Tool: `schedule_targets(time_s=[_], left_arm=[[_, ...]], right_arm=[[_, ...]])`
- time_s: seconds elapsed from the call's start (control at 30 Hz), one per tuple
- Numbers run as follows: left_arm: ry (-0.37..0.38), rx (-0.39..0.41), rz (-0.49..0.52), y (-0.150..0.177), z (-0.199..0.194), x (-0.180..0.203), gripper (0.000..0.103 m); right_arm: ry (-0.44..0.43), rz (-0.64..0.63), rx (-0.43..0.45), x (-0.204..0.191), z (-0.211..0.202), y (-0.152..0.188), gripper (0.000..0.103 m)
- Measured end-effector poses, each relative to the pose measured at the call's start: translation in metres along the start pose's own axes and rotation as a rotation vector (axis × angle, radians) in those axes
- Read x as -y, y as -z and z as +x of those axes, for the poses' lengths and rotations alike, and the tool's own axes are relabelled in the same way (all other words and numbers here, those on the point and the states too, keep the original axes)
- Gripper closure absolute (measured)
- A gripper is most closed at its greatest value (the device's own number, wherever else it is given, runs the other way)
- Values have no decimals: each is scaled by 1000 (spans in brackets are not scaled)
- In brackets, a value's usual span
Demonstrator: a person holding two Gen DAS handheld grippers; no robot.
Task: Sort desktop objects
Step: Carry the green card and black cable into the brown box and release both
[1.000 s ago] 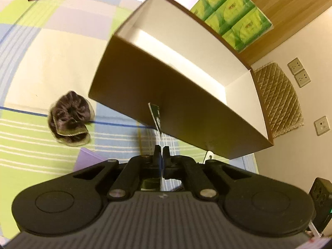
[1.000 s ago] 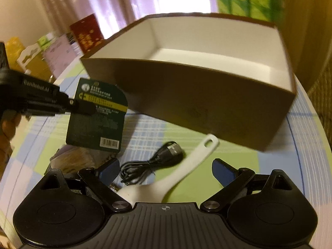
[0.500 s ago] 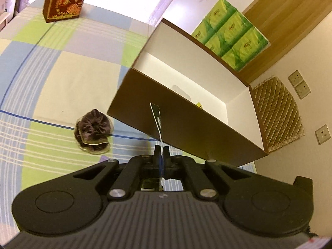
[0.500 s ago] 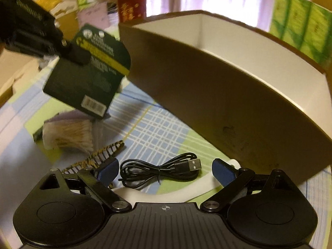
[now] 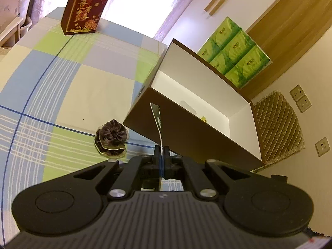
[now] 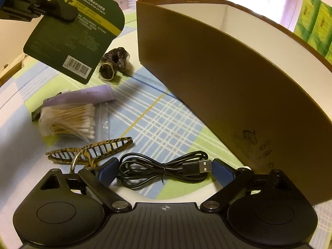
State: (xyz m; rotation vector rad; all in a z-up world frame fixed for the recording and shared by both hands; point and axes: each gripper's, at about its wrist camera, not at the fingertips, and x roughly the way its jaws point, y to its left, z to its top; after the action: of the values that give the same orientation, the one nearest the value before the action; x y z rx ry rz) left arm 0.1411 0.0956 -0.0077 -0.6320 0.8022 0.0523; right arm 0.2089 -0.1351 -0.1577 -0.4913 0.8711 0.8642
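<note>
My left gripper (image 5: 160, 152) is shut on a dark green lip-salve card (image 5: 157, 122), seen edge-on in front of the brown box (image 5: 186, 132). In the right wrist view the same card (image 6: 72, 41) hangs in the air at the upper left, clamped by the left gripper (image 6: 65, 11). My right gripper (image 6: 165, 170) is open just above the table. A coiled black USB cable (image 6: 164, 169) lies between its blue pads (image 6: 108, 171), which do not press on it. The brown box (image 6: 228, 78) with a white inside stands to the right.
On the checked cloth lie a tiger-striped hair claw (image 6: 91, 151), a bag of cotton swabs (image 6: 68, 122), a purple tube (image 6: 83, 95) and a dark scrunchie (image 6: 115, 62). A white spoon (image 6: 130, 193) shows under the cable. A red box (image 5: 87, 10) stands at the far edge. Green tissue packs (image 5: 234, 60) stand behind the box.
My left gripper has risen with the card and the box's inside now shows more. My right gripper has rolled and sunk, so the cable now sits between its fingers.
</note>
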Motion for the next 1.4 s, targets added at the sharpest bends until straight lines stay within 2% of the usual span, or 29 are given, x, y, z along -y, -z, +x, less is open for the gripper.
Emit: schedule_targets(time_s=[0.4,0.67,0.93,1.2,1.4], left_arm=[[0,-2,15,4,-5,7,103],[51,5,73,-5,-7,29,103],[126,43,139,-29,-7,59,103],[143,74,229,-69,9,93,103],[106,43,288,-99,44,106,103]], right_arm=[[-9,80,108,8,-51,-6,12],[-2,103,174,29,-94,-21,12],[27,164,263,70,-131,-48,12],[78,186,282,117,-132,-78,12],[98,201,215,152,-97,-96,12]])
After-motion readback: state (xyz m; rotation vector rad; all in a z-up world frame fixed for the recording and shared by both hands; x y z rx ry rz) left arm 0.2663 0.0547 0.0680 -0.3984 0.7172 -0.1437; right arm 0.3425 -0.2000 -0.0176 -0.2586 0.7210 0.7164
